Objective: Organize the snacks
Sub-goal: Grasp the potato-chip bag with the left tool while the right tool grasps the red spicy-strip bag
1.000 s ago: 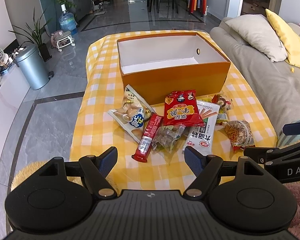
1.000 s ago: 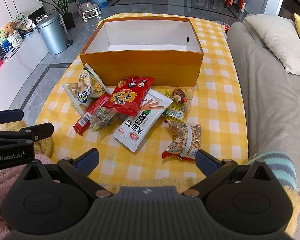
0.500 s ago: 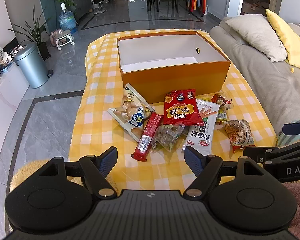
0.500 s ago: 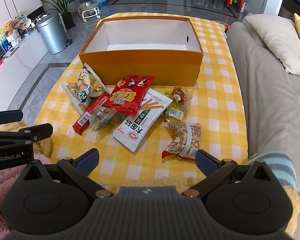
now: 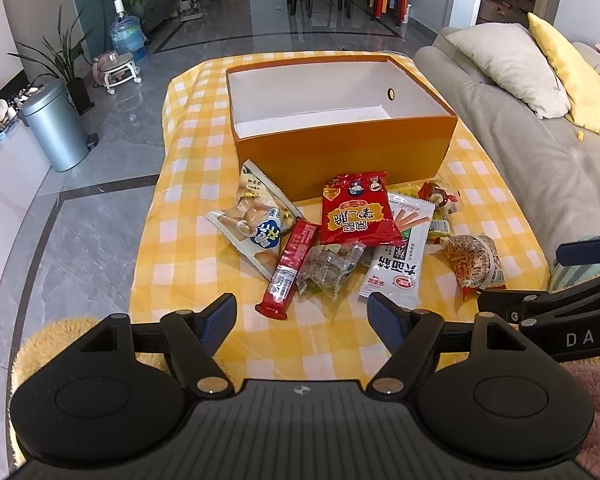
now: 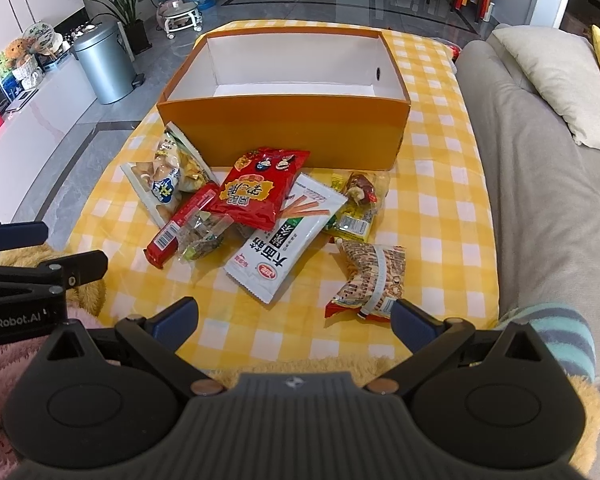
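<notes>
A bench [image 5: 188,208] covered with a yellow-and-white checked cloth is seen in a living room with a glossy grey tiled floor. A grey sofa [image 5: 540,148] with a beige and a yellow cushion runs along its right side; a metal bin [image 5: 56,128], a water jug [image 5: 127,36] and potted plants are placed to the left, and dining chairs with coloured stools are seen far behind.

An orange box [image 5: 340,148] with a white inside is set open on the far half of the bench, with nothing visible in it. The snacks are heaped on the cloth just in front of its near wall: a red bag [image 5: 356,210] lies on top of a long white packet [image 5: 400,256], a slim red bar [image 5: 290,266] and a clear wrapped pack [image 5: 328,270] are beside them, a pale biscuit bag [image 5: 256,224] is at the left, and a noodle-snack bag [image 6: 374,276] is at the right.

The left gripper [image 5: 302,314] is held tilted down at the near edge, well short of the heap; its fingers have just been closing slightly yet are spread wide with nothing between them. The right gripper [image 6: 294,318] is held likewise, its fingers released and bare, one fingertip near the noodle-snack bag.

"DAS" and "enRobot.AI" can be read on the gripper bodies; Chinese print is seen on the packets.
</notes>
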### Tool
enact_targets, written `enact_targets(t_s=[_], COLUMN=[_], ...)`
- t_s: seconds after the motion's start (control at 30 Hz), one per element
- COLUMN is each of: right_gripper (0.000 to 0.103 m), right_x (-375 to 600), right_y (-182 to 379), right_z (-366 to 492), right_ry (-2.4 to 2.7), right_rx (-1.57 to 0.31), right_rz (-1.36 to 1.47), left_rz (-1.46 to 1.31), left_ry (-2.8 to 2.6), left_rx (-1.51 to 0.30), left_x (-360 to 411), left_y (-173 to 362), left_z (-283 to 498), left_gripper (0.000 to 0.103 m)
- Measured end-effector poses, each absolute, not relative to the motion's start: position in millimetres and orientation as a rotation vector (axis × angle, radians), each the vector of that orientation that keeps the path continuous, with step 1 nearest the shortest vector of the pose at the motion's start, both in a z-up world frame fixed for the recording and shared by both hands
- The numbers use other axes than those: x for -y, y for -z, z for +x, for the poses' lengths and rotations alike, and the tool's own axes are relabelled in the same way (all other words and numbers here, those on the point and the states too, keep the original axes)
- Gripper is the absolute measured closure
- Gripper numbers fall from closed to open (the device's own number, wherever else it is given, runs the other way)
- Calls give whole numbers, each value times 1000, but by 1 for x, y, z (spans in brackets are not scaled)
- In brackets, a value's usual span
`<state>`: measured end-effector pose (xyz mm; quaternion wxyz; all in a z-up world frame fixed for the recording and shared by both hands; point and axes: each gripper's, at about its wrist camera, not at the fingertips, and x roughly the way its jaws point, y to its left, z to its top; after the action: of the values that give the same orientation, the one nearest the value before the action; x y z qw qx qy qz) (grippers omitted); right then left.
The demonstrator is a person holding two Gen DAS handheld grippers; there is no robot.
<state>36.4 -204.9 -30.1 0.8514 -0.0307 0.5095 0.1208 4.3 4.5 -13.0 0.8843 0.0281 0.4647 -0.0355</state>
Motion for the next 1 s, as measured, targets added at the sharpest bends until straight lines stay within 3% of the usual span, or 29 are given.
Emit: enact_targets(t_s=[0.1, 0.17, 0.37, 0.53, 0.7, 0.77, 1.0], right_gripper=[4, 6, 26, 39, 42, 42, 25], right_x=[206, 208, 215, 216, 208, 200, 168], right_y=[30, 30, 39, 54, 67, 70, 85], right_z=[39, 42, 61, 83, 108, 118, 154], right_ry=[-275, -274, -287, -284, -312, -330, -362], right_rx=[-1059, -1044, -1021, -1043, -1078, -1075, -1093], right_rz=[-58, -61, -51, -2, 82, 91, 63], left_rz=[29, 4, -46, -81, -94, -98, -96], left_ry=[102, 119, 164, 136, 67, 30, -36], left_rx=[-986, -999, -1027, -1020, -1016, -1009, -1056], left_x=[-7, -10, -16, -19, -25, -30, -47], left_y=[14, 15, 23, 27, 35, 41, 63], left_z=[10, 16, 37, 54, 74, 82, 114], left_gripper=[22, 29, 50, 50, 47, 31, 26])
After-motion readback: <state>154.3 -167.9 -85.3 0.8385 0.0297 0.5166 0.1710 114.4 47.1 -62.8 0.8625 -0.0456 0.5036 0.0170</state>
